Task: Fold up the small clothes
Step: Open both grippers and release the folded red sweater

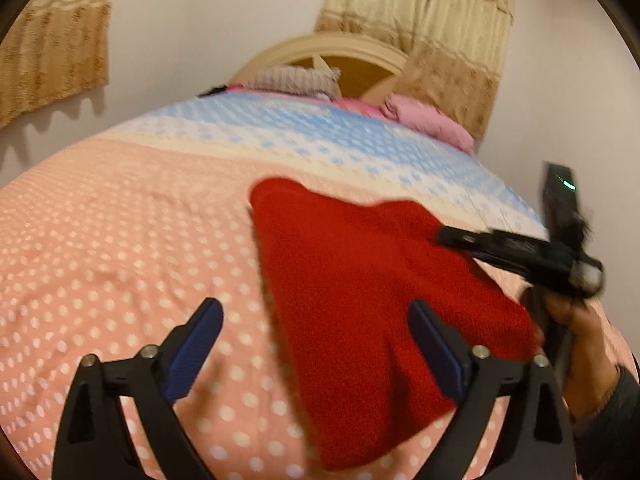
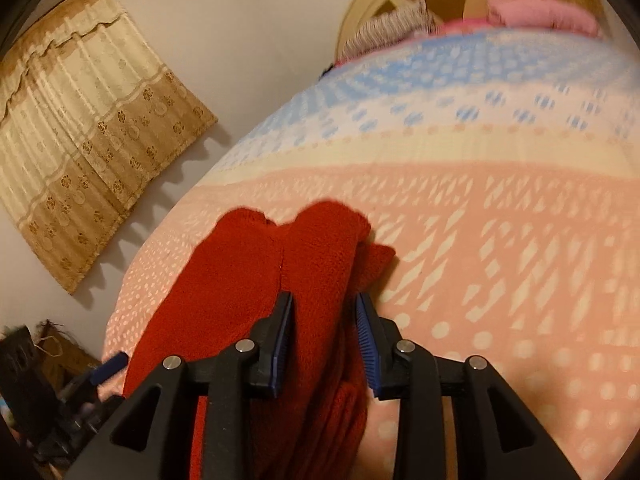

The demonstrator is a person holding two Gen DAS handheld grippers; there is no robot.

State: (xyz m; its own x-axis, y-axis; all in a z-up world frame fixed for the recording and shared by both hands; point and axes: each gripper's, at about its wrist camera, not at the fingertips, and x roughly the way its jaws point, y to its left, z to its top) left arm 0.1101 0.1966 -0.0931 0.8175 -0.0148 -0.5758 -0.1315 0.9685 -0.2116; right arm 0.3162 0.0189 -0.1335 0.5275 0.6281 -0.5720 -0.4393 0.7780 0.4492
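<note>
- Our red garment (image 1: 360, 280) lies on the dotted bedspread (image 1: 120, 240), ahead of our left gripper (image 1: 316, 344), whose spread fingers hold nothing.
- Our right gripper (image 2: 325, 344) straddles a raised fold, fingers (image 2: 280, 340) partly apart, flanking the cloth.

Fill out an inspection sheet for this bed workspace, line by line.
Surface: bedspread, pink with white dots, blue band toward the headboard.
Job's things: red garment, partly lifted off the bed.
Clutter: pink pillow and striped cloth at the head end.
Grippers: left gripper open, its right finger over the garment's edge; right gripper with red fabric between its fingers, grip uncertain.
Cables: nothing seen.
Surroundings: beige curtains, plain wall, dark clutter on the floor.
</note>
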